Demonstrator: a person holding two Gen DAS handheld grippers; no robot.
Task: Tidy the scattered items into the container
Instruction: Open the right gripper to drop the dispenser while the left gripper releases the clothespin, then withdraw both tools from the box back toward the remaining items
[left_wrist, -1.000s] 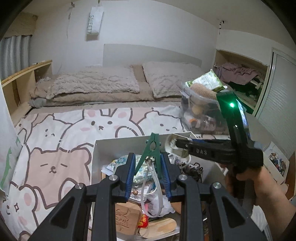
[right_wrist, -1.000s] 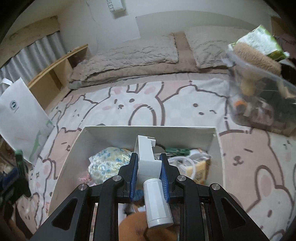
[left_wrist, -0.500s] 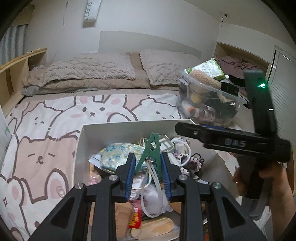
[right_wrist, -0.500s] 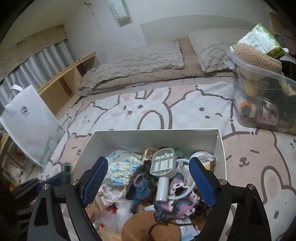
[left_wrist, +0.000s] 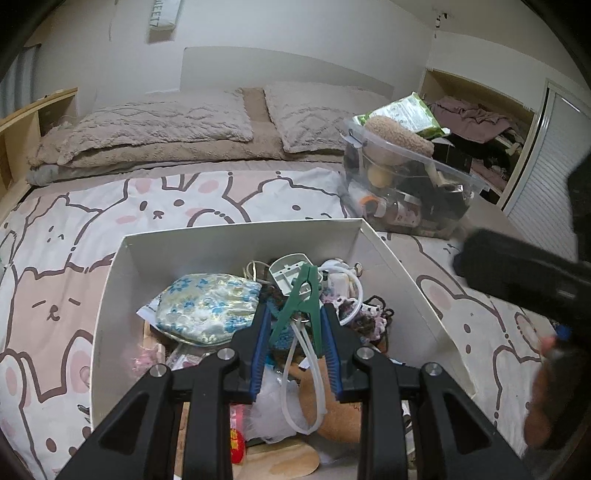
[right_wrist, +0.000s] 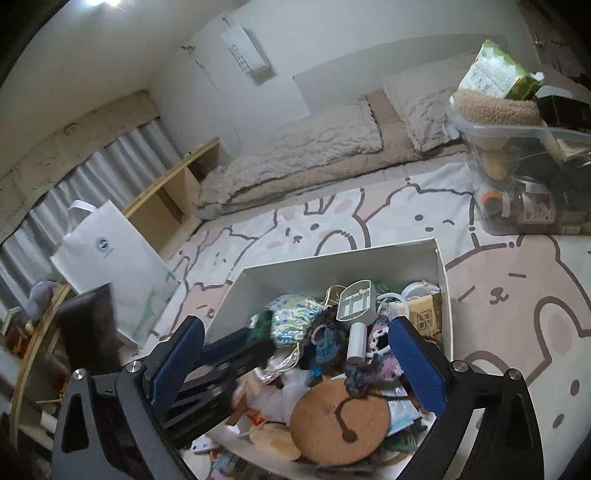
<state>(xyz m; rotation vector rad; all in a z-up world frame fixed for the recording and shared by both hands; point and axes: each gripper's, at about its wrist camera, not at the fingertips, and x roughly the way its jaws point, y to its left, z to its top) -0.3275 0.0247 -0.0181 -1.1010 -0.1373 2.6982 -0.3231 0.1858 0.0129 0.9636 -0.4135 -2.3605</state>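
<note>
A white open box (left_wrist: 110, 295) on the bear-print bedspread holds several items: a floral pouch (left_wrist: 207, 306), a white-and-grey gadget (left_wrist: 288, 269), crocheted pieces, tubing. My left gripper (left_wrist: 293, 321) hangs over the box, shut on a green clothes peg (left_wrist: 301, 295) with clear tubing dangling under it. In the right wrist view my right gripper (right_wrist: 295, 332) hovers above the box (right_wrist: 441, 280) with its jaws opening wide and nothing gripped; the gadget (right_wrist: 358, 306) lies loose below, beside a round cork coaster (right_wrist: 340, 424). The right gripper's black body (left_wrist: 517, 273) shows at the right edge.
A clear plastic bin (left_wrist: 406, 192) crammed with bottles and a snack bag stands behind the box on the right. A white paper bag (right_wrist: 107, 258) leans at the left by a wooden shelf (right_wrist: 173, 192). Pillows (left_wrist: 159, 118) line the head of the bed.
My right gripper opened and let go of the white-and-grey gadget, which now lies in the box, then drew back to the right. My left gripper sank closer to the box, peg still held.
</note>
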